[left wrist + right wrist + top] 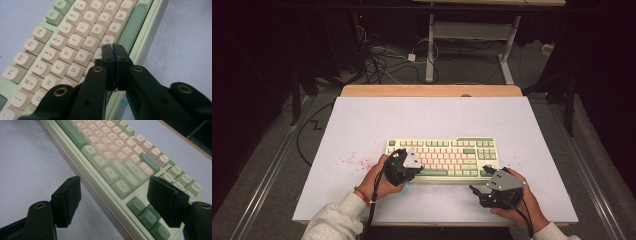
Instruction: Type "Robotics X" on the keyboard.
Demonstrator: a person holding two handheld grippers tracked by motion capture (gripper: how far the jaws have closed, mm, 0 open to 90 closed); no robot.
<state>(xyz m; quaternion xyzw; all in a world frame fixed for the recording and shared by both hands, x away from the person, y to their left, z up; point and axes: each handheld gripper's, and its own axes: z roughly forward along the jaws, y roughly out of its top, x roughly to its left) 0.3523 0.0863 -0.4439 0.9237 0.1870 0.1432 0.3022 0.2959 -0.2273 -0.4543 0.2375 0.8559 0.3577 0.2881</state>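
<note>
A pale green keyboard (447, 155) with cream and green keys lies on the white table (427, 120). My left gripper (414, 167) is over its left half, pointing right along the rows. In the left gripper view the keyboard (75, 35) runs off to the upper left, and the left gripper (114, 48) is shut with nothing between its jaws, its tips above the V and B keys by the space bar. My right gripper (479, 180) is open at the keyboard's front right corner. In the right gripper view the right gripper (115, 187) has one jaw over the table and the other above the arrow keys of the keyboard (110, 152).
Red specks (354, 161) mark the table left of the keyboard. A wooden strip (432, 90) edges the far side. Beyond it, cables (377, 60) and a desk frame (472, 35) stand on the floor. Bare table surrounds the keyboard.
</note>
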